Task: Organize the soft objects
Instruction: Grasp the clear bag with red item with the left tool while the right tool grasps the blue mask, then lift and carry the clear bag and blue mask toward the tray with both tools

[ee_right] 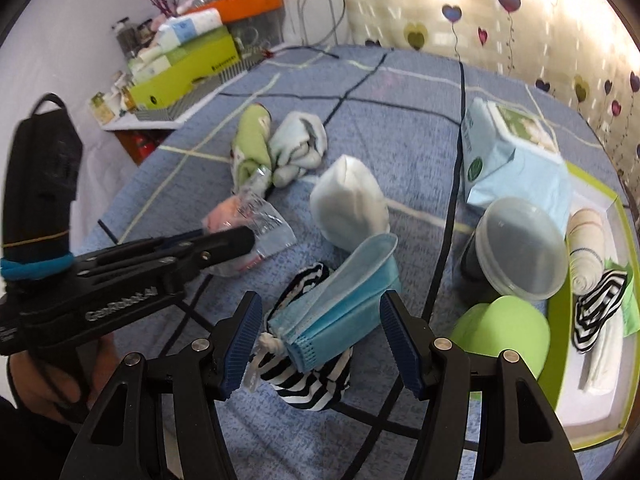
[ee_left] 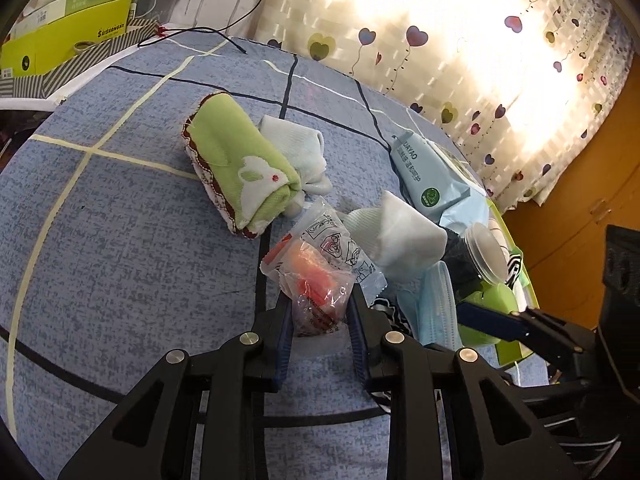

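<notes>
My left gripper (ee_left: 319,312) is shut on a clear plastic packet with orange contents (ee_left: 316,292); in the right wrist view the same packet (ee_right: 248,224) sits at that gripper's tips. My right gripper (ee_right: 320,344) stands open around a folded blue face mask (ee_right: 344,300), which lies on a black-and-white striped cloth (ee_right: 308,384); the pads are apart from the mask. On the blue bedspread lie a rolled green rabbit towel (ee_left: 240,172), a pale sock bundle (ee_left: 304,152) and a white rolled sock (ee_right: 348,204).
A green-rimmed white tray (ee_right: 600,408) at the right holds a rolled cloth (ee_right: 586,252) and a striped piece (ee_right: 600,308). Beside it stand a lidded jar (ee_right: 520,248), a green dome (ee_right: 504,336) and a blue tissue pack (ee_right: 516,164). Boxes (ee_left: 68,28) line the far left edge.
</notes>
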The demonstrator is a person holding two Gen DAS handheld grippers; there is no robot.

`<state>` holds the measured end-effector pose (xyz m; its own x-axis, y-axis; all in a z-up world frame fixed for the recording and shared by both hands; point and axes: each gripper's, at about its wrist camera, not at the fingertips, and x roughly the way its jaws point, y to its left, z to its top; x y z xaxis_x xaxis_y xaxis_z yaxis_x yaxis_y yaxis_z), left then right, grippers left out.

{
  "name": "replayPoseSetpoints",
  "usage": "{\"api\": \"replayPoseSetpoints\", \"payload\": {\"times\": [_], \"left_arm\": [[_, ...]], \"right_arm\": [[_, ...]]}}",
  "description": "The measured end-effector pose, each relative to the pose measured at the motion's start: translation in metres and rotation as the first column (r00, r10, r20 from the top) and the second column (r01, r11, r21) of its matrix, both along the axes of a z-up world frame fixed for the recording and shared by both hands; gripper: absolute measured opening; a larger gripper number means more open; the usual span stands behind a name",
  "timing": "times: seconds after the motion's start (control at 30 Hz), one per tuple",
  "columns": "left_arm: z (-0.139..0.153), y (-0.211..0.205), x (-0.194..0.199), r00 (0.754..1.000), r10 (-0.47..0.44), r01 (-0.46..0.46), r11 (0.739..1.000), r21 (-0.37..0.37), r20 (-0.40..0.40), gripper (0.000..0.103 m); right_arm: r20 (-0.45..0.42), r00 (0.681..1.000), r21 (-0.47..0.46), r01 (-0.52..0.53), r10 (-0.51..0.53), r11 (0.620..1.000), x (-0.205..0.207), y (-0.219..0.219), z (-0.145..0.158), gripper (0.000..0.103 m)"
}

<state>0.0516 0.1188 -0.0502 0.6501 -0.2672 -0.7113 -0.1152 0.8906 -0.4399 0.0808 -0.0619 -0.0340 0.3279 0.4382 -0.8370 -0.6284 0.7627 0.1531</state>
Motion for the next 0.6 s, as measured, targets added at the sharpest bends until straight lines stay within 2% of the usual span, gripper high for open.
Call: {"api": "replayPoseSetpoints", "payload": {"times": [0.07, 0.13, 0.33, 0.43, 0.6], "left_arm": [[0.000, 0.001, 0.000, 1.000, 0.000, 0.000, 1.000, -0.003, 0.001, 0.027], [-0.001, 0.003, 0.000, 1.000, 0.001, -0.001, 1.000, -0.007, 0.002, 0.027], [0.001, 0.004, -0.002, 1.000, 0.001, -0.001, 1.000, -0.013, 0.007, 0.026], [0.003, 0.002, -0.003, 1.000, -0.003, 0.003, 1.000, -0.014, 0.010, 0.026], [0.011, -0.002, -0.008, 1.000, -0.002, 0.002, 1.000, -0.006, 0.027, 0.026]], "right_arm": [[-0.007, 1.000, -0.013, 0.000, 0.000, 1.000, 0.001, 0.003, -0.003, 0.058], [-0.003, 1.000, -0.024, -0.001, 0.001, 1.000, 0.001, 0.005, -0.004, 0.039], [0.015, 1.000, -0.045, -0.015, 0.016, 0.999, -0.001, 0.005, -0.002, 0.016], [0.023, 1.000, -0.037, -0.017, 0.018, 0.999, -0.002, 0.001, 0.001, 0.010], [0.062, 0.998, -0.016, -0.026, 0.027, 1.000, -0.009, -0.006, 0.012, 0.007]]}}
